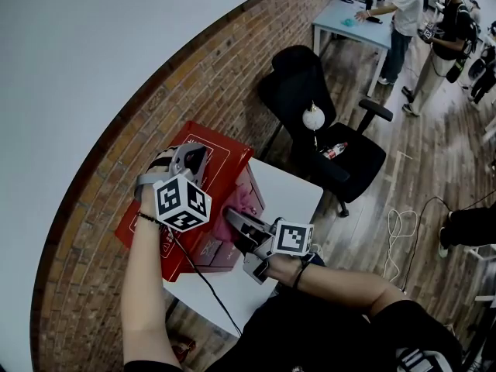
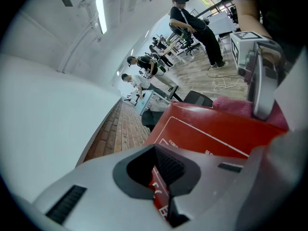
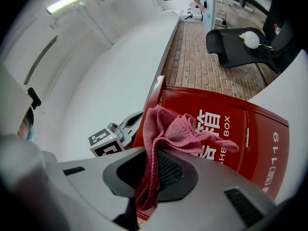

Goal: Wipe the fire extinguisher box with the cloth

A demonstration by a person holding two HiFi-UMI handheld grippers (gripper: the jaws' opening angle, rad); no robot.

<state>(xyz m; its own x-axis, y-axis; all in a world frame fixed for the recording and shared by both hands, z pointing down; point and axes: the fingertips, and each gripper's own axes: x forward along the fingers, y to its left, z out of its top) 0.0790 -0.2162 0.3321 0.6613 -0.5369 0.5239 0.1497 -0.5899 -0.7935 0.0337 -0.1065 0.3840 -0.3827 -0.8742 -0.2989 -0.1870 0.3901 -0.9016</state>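
Fire extinguisher box [image 1: 225, 157], a red cabinet of what looked like painted sheet metal, stood on the white tabletop [image 1: 288, 194] against the brick wall [image 1: 101, 231]. Its faces were flat, smooth and faintly glossy, with white printed lettering, thin white border lines and a small hinge along the door seam. It would likely be rigid and fairly heavy, slick under a dry wipe, and apt to slide on the tabletop unless braced. The firm places to hold it were its folded rims.

The left gripper [image 2: 161, 177] was at the box's upper edge, its jaws narrow with the red rim between the ribbed pads, apparently clamped there to steady it.

The cloth [image 3: 168, 129] was a pink, nubby pile fabric, soft, limp and light. It would drape and bunch rather than keep a shape, so a pinch through a gathered fold suited it. The right gripper [image 3: 154, 171] had its jaws closed on such a fold, and the free part spilled forward in loose creases against the box's lettered front, below the left gripper.
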